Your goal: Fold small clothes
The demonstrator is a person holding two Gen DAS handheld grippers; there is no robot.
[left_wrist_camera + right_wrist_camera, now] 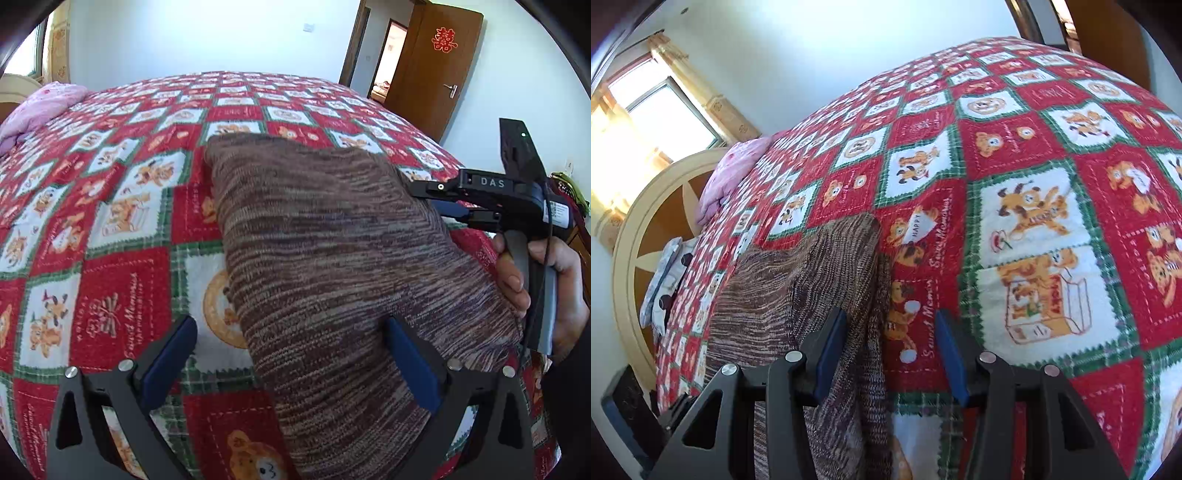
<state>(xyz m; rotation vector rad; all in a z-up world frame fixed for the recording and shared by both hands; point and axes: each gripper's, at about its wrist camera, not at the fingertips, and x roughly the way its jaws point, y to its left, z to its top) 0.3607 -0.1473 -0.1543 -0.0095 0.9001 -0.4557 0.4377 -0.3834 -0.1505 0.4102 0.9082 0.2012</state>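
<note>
A brown striped knit garment [332, 266] lies folded on the red patterned bedspread [122, 229]. My left gripper [291, 354] is open, its blue pads astride the garment's near left edge, the right pad over the cloth. The right gripper shows in the left wrist view [439, 192], held by a hand at the garment's right side, its tip behind the cloth edge. In the right wrist view the garment [798, 295] lies at lower left. My right gripper [892, 354] is open, its jaws astride the garment's right edge, holding nothing.
A pink quilt [40, 107] lies at the head of the bed by a cream round headboard [639, 236]. A spotted pillow [665, 280] sits at the bed's side. A brown door [436, 66] stands open at the far right.
</note>
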